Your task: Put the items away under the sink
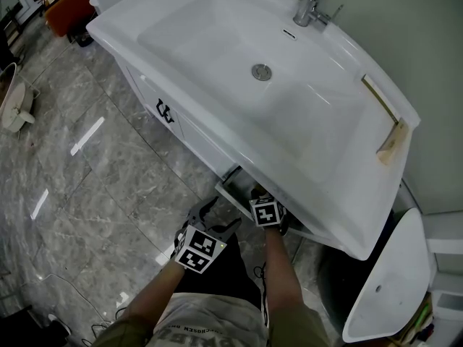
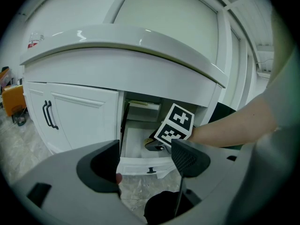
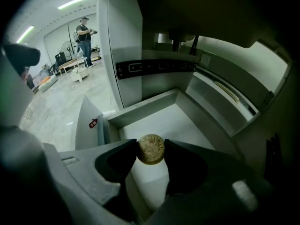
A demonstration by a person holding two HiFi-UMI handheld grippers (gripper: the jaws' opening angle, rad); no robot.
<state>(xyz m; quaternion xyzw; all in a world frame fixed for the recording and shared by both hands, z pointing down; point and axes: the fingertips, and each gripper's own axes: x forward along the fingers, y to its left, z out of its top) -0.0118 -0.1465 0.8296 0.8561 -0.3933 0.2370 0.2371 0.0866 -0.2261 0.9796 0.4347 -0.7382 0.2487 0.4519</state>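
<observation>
1. Slip risk: the round tan disc (image 3: 150, 150) is pinched at its rim only. Tilting the jaws could let it slide out and land on the drawer's edge or on the floor.
2. Collision risk: the right gripper (image 3: 151, 143) works under the sink (image 1: 217, 42) overhang. A skewed descent could strike the drawer (image 3: 140, 108) wall.
3. Right jaws: set fairly wide and clamped on the disc, which hangs above the open drawer's white floor.
4. Left gripper (image 2: 145, 161): jaws apart and empty, aimed at the drawer front and clear of it.
</observation>
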